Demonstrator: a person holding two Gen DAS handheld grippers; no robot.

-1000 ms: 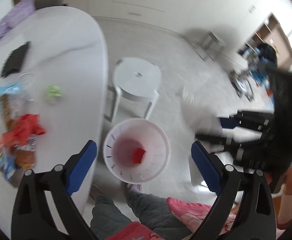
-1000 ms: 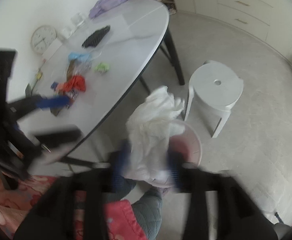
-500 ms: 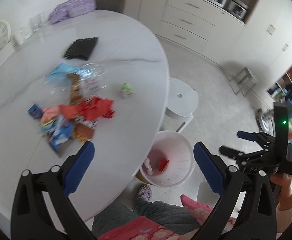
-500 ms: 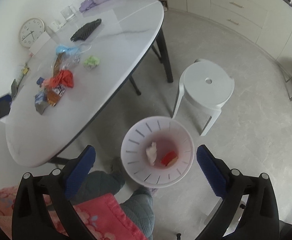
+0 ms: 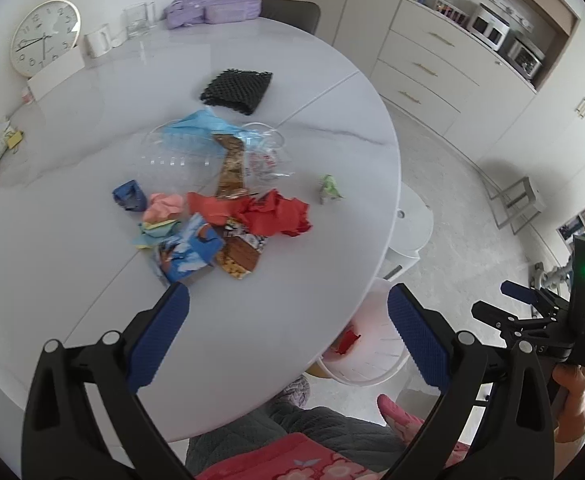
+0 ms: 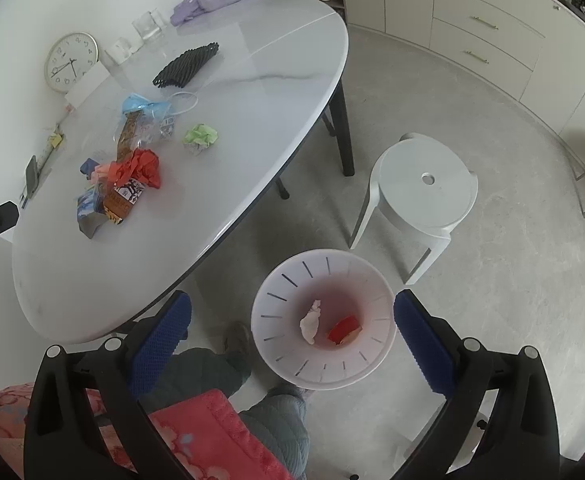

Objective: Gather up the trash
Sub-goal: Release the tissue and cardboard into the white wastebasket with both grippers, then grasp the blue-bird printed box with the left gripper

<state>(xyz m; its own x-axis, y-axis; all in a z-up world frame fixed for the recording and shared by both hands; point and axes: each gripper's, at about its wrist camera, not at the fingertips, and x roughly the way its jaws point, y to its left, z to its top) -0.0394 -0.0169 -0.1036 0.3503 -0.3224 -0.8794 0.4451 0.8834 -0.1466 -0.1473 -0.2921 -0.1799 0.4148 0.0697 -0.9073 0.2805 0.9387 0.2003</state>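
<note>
Ahead of the left gripper (image 5: 288,340), jaws released and empty, lies the trash pile (image 5: 228,220) on the counter (image 5: 72,280), nearer it than the right gripper (image 6: 292,342), whose jaws have just opened, empty, above the bin (image 6: 268,320).

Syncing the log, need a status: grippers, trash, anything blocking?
Left gripper open, empty, over table. Right gripper open, empty, over bin; its jaws just opened. Trash pile on table. Nothing blocking.

One bin (image 6: 324,376) holds two scraps (image 6: 311,322); one stool (image 6: 428,196).
</note>
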